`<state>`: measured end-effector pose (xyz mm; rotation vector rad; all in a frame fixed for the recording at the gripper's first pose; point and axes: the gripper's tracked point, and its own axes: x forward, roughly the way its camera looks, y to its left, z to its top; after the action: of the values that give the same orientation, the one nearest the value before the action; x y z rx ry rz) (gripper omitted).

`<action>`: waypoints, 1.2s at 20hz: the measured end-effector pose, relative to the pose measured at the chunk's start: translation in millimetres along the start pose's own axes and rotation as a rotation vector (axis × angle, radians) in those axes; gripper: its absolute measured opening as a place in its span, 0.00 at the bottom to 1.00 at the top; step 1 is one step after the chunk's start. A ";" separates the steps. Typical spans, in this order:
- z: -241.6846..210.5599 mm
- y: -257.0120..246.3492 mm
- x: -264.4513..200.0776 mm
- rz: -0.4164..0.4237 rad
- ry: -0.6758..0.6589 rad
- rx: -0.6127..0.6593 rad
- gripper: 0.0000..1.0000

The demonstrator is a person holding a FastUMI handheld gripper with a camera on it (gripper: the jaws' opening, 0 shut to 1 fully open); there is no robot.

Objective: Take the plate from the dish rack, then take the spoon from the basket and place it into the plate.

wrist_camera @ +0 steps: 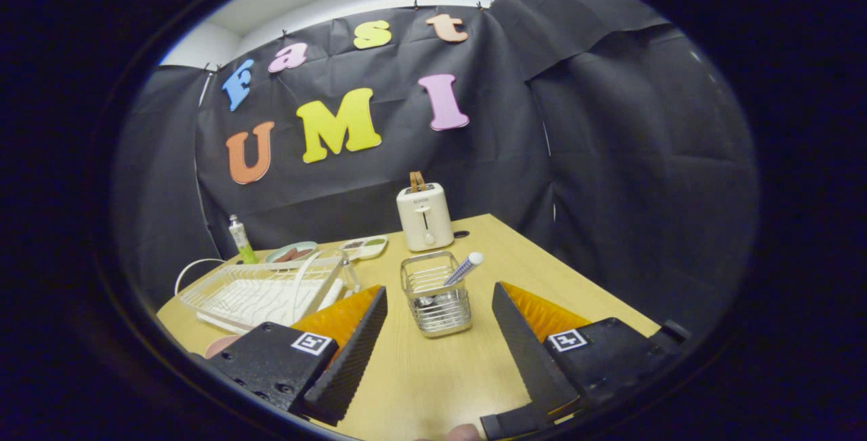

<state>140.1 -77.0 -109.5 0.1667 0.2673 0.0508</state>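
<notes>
Hand-held gripper released, fingers spread wide and gripping nothing, hovering over the wooden table. Between the fingertips and just ahead of them: the wire basket, used here as the landmark. Leaning out of the basket toward the right finger: the spoon, only its striped handle and pale rounded end visible, bowl lost among shiny shapes at the basket's bottom (too blurred to tell apart). Left of the basket, well apart from it: the white dish rack, its near corner hidden behind the left finger. A thin white arc in the rack's right part, nearest the basket (possibly the plate's rim, cannot be told for sure). Near the left finger's base, left of the basket: a pinkish round edge, mostly cut off. Beyond the basket: a cream toaster with a brown strip on top. Behind the rack, left of the basket: a small tube upright and two shallow dishes with unclear contents.
</notes>
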 end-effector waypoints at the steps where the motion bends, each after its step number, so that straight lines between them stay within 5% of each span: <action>1: 1.8 -4.2 11.1 -0.001 0.001 0.011 1.00; 5: 8.1 -13.4 51.3 0.001 0.017 0.092 0.92; 18: 23.1 -2.6 73.7 0.037 0.051 0.081 0.20; 24: 79.4 10.7 42.2 0.048 -0.036 -0.055 0.12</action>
<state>201.6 -75.9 -43.1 0.1196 0.2260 0.1029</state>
